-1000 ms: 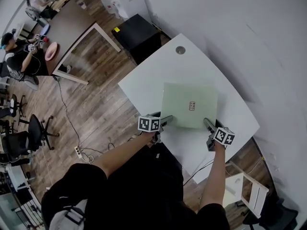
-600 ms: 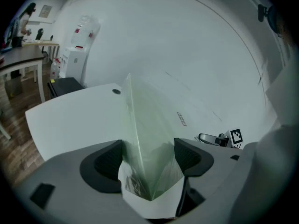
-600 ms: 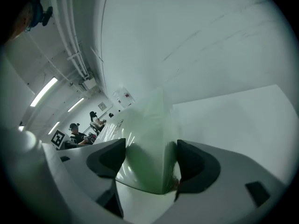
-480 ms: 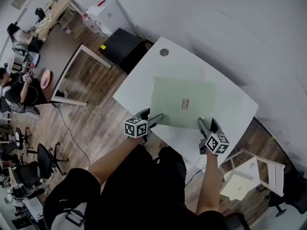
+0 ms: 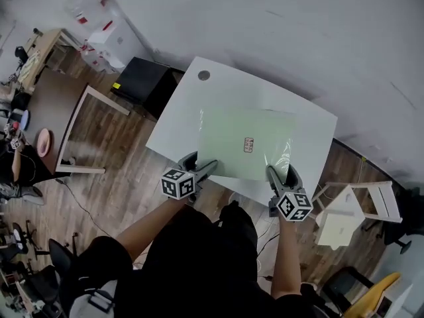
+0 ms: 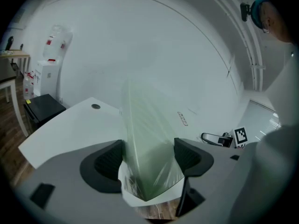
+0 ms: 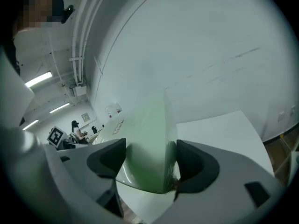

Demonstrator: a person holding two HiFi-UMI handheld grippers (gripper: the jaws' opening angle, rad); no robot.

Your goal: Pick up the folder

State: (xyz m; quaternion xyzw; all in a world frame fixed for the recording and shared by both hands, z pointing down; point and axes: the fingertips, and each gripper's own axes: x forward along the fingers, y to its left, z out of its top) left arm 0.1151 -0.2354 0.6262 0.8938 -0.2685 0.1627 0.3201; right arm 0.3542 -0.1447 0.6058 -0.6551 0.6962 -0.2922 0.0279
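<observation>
Pale green folder (image 5: 246,143) lies over the white tabletop (image 5: 189,108), with its near edge right by the tabletop's front edge. The left hand-held gripper (image 5: 204,167) is clamped on the near left corner and the right hand-held gripper (image 5: 274,175) on the near right corner. There's bare tabletop past the folder's far and side edges.

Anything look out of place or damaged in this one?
Nothing spilled or damaged. One oddity: at the left claw, a white sheet pokes out past the near corner of the green folder. The right claw holds the other corner.
</observation>
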